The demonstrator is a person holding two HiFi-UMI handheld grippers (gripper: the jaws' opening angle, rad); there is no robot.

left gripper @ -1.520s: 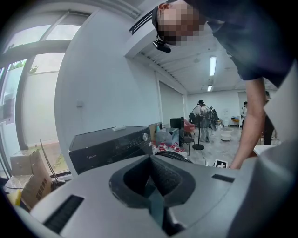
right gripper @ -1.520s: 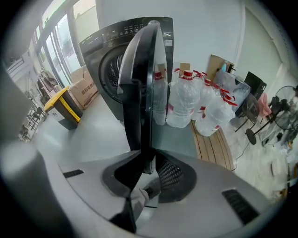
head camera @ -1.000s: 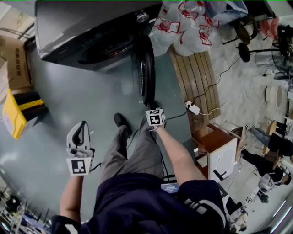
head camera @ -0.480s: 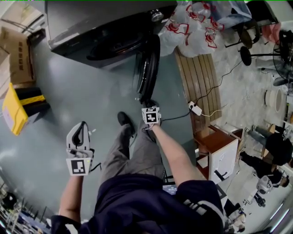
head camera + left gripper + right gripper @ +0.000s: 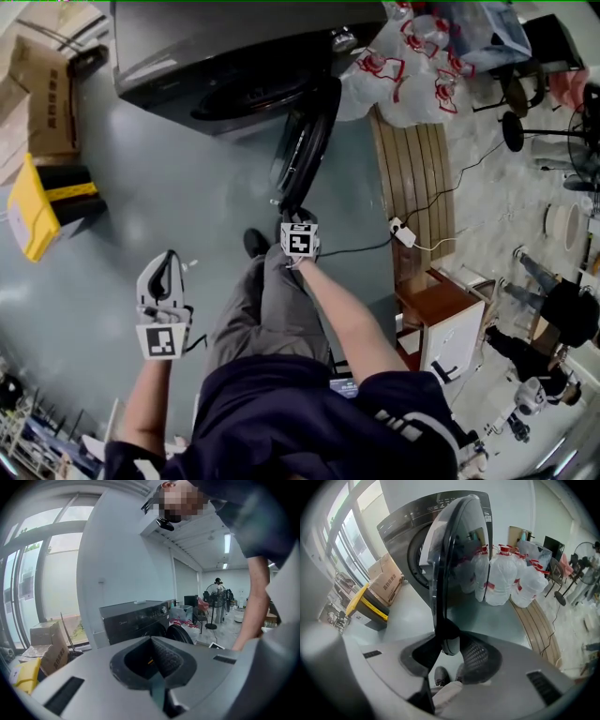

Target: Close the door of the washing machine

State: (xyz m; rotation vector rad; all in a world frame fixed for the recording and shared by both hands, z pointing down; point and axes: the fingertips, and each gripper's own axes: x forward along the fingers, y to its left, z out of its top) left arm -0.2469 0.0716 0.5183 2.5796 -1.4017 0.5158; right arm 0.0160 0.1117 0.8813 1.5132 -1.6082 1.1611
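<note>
The dark washing machine (image 5: 225, 56) stands at the top of the head view, its round door (image 5: 305, 150) swung out toward me. My right gripper (image 5: 292, 214) points steeply down at the door's outer edge. In the right gripper view the door's rim (image 5: 454, 550) runs down into the gap of that gripper (image 5: 450, 651). Its jaws have just been opening and stand apart around the rim without clamping it. My left gripper (image 5: 169, 258) hangs to the left, away from the machine, shut and empty. The left gripper view shows the machine (image 5: 136, 618) beyond the closed left gripper (image 5: 152, 660).
Large water bottles in bags (image 5: 412, 56) stand right of the machine, beside a wooden slatted pallet (image 5: 412, 178) with a power strip (image 5: 405, 234) and cable. A yellow bin (image 5: 37, 202) and cardboard boxes (image 5: 42, 94) sit at the left. My shoe (image 5: 255, 244) is below the door.
The right gripper has moved left at the door's outer edge, and the door now slants a little toward the machine's front. The left gripper has barely shifted in view.
</note>
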